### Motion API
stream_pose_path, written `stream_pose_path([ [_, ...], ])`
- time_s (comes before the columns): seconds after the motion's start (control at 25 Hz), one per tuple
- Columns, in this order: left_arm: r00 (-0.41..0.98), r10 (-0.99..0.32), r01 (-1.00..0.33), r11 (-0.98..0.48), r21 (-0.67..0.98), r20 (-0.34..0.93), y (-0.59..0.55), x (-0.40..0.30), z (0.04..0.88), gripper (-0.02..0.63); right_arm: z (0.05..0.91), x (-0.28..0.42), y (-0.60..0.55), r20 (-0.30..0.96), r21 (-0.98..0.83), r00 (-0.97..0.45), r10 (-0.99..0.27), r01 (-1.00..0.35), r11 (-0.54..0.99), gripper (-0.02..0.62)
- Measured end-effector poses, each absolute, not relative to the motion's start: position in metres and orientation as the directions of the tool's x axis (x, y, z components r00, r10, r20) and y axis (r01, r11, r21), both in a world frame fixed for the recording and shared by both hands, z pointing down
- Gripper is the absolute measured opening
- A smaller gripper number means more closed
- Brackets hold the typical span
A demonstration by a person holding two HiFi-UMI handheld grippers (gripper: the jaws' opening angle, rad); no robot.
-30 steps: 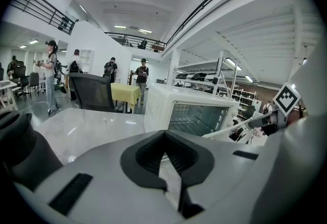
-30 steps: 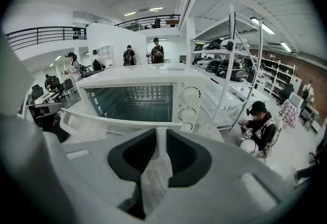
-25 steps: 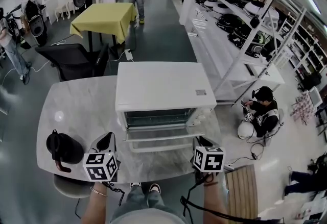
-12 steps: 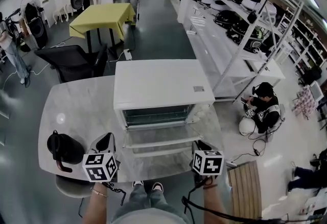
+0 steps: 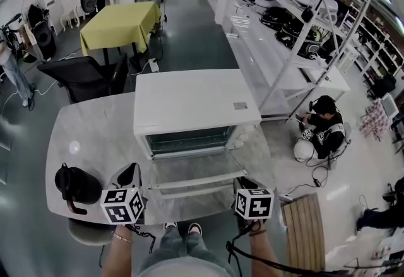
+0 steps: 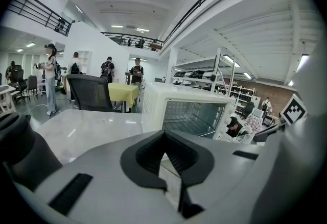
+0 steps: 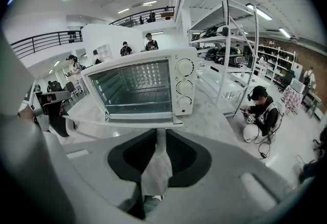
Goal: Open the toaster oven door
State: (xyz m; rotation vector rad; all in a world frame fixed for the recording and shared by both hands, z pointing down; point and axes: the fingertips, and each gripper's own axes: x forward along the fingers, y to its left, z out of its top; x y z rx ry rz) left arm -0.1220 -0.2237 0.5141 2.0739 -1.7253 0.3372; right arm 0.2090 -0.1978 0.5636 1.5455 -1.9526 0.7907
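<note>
Oven's wide open here: the toaster oven (image 5: 196, 102) sits mid-table on the marble table (image 5: 95, 130), its door (image 5: 192, 171) dropped flat toward the person, and inside the cavity just a wire rack (image 7: 135, 98). Left gripper (image 5: 129, 175) hangs at the near table edge, just left of the door, jaws drawn together on nothing. Right gripper (image 5: 245, 182) sits off the door's right front corner, apart from it, jaws likewise closed and empty. Black kettle (image 5: 76, 184) stands beside the left gripper
</note>
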Motion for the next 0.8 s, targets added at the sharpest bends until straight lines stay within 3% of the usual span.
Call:
stream_pose_path([
  [0.8, 0.209, -0.850, -0.978, -0.167, 0.128, 0.483, -0.232, -0.111, 0.525, 0.005, 0.609, 0.215, -0.168, 0.771, -0.120, -0.223, -0.596, -0.971, 0.207, 0.066],
])
